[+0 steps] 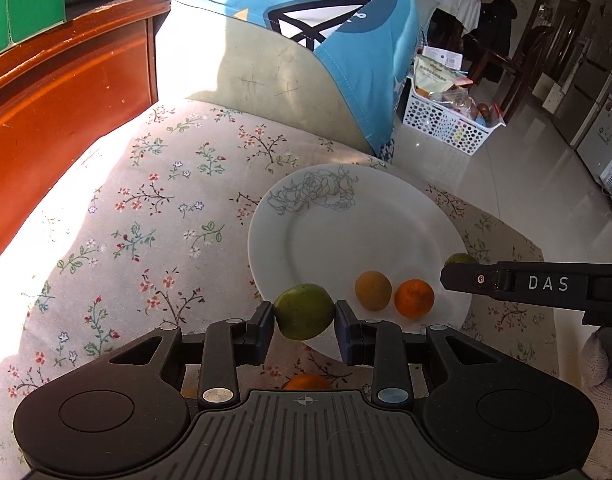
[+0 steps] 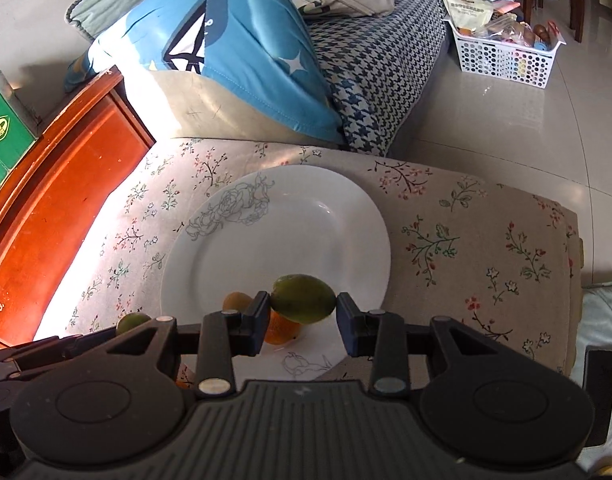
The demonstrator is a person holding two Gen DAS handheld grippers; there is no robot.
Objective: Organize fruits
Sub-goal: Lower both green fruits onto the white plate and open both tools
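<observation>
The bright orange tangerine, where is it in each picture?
Left wrist view: the bright orange tangerine sits on the near right part of the white plate, right of a duller yellow-orange fruit.
Right wrist view: only its lower part shows, under the green fruit the right gripper holds.
Shared landmark: the plate's rose drawing.

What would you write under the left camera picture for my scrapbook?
Left gripper holding a green fruit over the white plate, where two orange fruits already sit.

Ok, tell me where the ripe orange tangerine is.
In the left wrist view, the orange tangerine sits on the white plate, near its right rim, beside a yellow-orange fruit.
</observation>
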